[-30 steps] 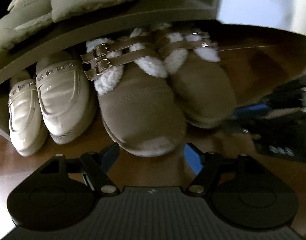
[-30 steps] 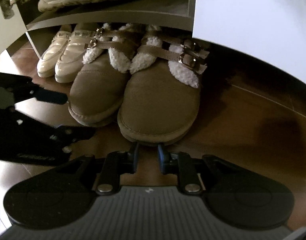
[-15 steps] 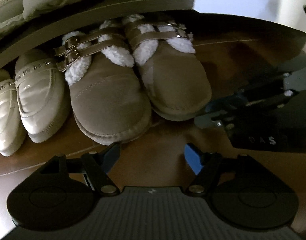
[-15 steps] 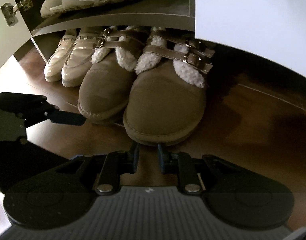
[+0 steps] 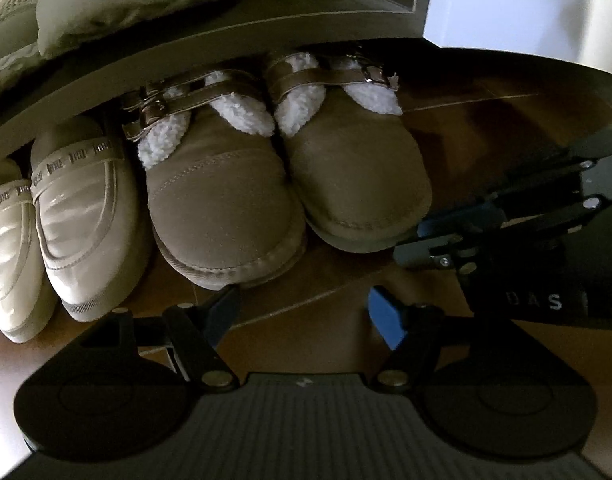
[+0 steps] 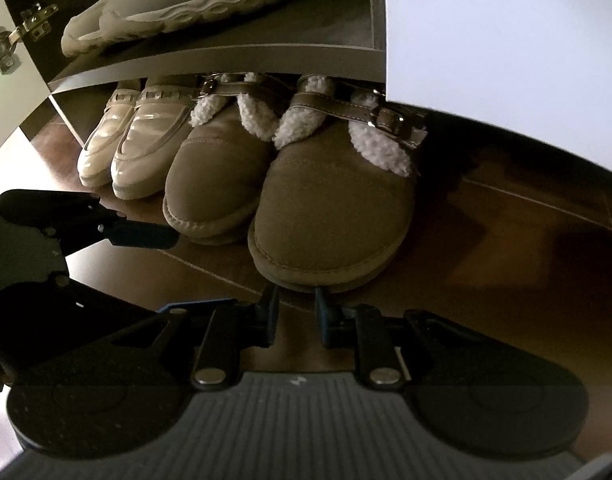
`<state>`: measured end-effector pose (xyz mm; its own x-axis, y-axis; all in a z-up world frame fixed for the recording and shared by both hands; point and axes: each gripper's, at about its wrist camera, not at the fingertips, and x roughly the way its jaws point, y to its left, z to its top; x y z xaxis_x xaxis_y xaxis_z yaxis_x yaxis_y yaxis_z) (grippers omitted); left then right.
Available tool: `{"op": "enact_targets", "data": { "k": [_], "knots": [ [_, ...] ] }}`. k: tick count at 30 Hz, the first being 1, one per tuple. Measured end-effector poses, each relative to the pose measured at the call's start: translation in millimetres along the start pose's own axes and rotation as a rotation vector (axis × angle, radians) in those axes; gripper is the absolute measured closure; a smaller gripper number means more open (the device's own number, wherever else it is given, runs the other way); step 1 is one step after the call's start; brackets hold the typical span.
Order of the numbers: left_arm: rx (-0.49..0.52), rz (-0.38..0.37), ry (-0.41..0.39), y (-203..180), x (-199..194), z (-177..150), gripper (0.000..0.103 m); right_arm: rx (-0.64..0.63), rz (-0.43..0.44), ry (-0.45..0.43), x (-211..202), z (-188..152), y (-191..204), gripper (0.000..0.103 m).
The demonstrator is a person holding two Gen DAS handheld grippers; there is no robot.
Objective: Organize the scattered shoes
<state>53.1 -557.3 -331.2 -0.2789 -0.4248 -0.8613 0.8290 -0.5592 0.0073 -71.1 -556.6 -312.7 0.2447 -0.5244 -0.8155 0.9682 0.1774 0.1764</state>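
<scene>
Four shoes stand in a row on the brown wooden floor (image 5: pixel 326 292) with their heels tucked under the bottom shelf (image 5: pixel 226 40) of an open shoe cabinet and their toes sticking out past the shelf's front edge. At the left end of the row are two glossy cream loafers (image 5: pixel 82 216), side by side and touching. Next to them are two tan fleece-lined boots with buckled straps: the left boot (image 5: pixel 222 208) sits just beside the nearer loafer, and the right boot (image 6: pixel 330 208) presses against its mate and ends the row near the cabinet's right wall. On the shelf above lie pale sneakers (image 6: pixel 174 4), soles toward the front edge. A white cabinet door (image 6: pixel 506 48) hangs over the right side, and a metal hinge (image 6: pixel 18 36) shows at the upper left of the right wrist view. The left tool (image 5: pixel 302 312) hovers low over the floor in front of the left boot's toe, its blue-padded fingers (image 5: pixel 386 316) spread well apart with only bare floor between them. The right tool (image 6: pixel 296 304) has its fingers drawn nearly together with nothing clamped, their tips right at the sole edge of the right boot's toe; whether they touch it cannot be told. Each tool shows at the edge of the other's view.
</scene>
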Motion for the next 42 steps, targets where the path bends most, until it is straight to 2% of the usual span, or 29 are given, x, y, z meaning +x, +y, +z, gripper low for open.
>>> {"op": "enact_targets", "data": {
  "k": [6, 8, 13, 15, 18, 21, 23, 25, 30, 33, 38, 42],
  "knots": [
    [-0.002, 0.000, -0.018, -2, -2, -4, 0.031, 0.006, -0.014, -0.005, -6, -2, -2, 0.089],
    [-0.003, 0.005, -0.020, -4, 0, -5, 0.030, -0.009, -0.018, -0.007, -10, -4, 0, 0.085],
    [-0.087, 0.055, 0.036, -2, -27, -20, 0.029, 0.017, -0.047, -0.009, -37, -8, 10, 0.083],
    [-0.155, 0.095, 0.101, 0, -49, -25, 0.029, 0.072, -0.055, 0.027, -62, -10, 15, 0.080],
    [-0.210, 0.131, 0.147, 5, -92, -26, 0.029, 0.094, -0.069, 0.065, -104, -9, 28, 0.076],
    [-0.259, 0.163, 0.168, 13, -152, -18, 0.025, 0.090, -0.093, 0.034, -145, 5, 54, 0.068],
    [-0.285, 0.180, 0.178, 18, -178, -8, 0.025, 0.092, -0.106, 0.013, -166, 14, 67, 0.062],
    [-0.301, 0.194, 0.184, 20, -195, 1, 0.024, 0.103, -0.126, 0.008, -183, 25, 76, 0.062],
    [-0.365, 0.245, 0.217, 36, -235, 30, 0.024, 0.250, -0.162, 0.011, -215, 54, 90, 0.059],
    [-0.427, 0.254, 0.250, 48, -257, 42, 0.024, 0.309, -0.188, 0.016, -233, 66, 98, 0.058],
    [-0.432, 0.237, 0.261, 53, -298, 55, 0.024, 0.326, -0.224, 0.025, -271, 82, 118, 0.053],
    [-0.436, 0.217, 0.274, 55, -329, 63, 0.024, 0.344, -0.247, 0.025, -300, 88, 132, 0.052]
  ]
}}
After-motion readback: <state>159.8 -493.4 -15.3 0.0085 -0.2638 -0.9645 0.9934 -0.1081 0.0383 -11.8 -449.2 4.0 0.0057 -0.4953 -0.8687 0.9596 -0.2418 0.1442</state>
